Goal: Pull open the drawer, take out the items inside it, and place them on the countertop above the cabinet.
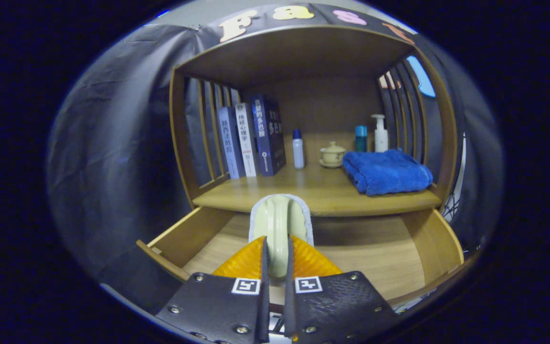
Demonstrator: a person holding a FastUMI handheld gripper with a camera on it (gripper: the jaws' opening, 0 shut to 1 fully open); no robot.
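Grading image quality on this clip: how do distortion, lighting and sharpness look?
Gripper view: strong fisheye bend bows the cabinet edges; dim, even light, with shadow under the countertop across the drawer; the books stay sharp; the tongs are shut on a pale green brush.

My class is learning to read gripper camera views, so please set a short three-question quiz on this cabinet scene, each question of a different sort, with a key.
1. True or false: the wooden drawer is pulled open.
2. What does the gripper hold between its fingers? A) the pale green handled brush with a grey pad B) a white pump bottle C) a book
3. Fill in: on the wooden countertop, the folded blue towel lies in front of the white ____ bottle.

Key: 1 true; 2 A, both fingers press on it above the drawer; 3 pump.
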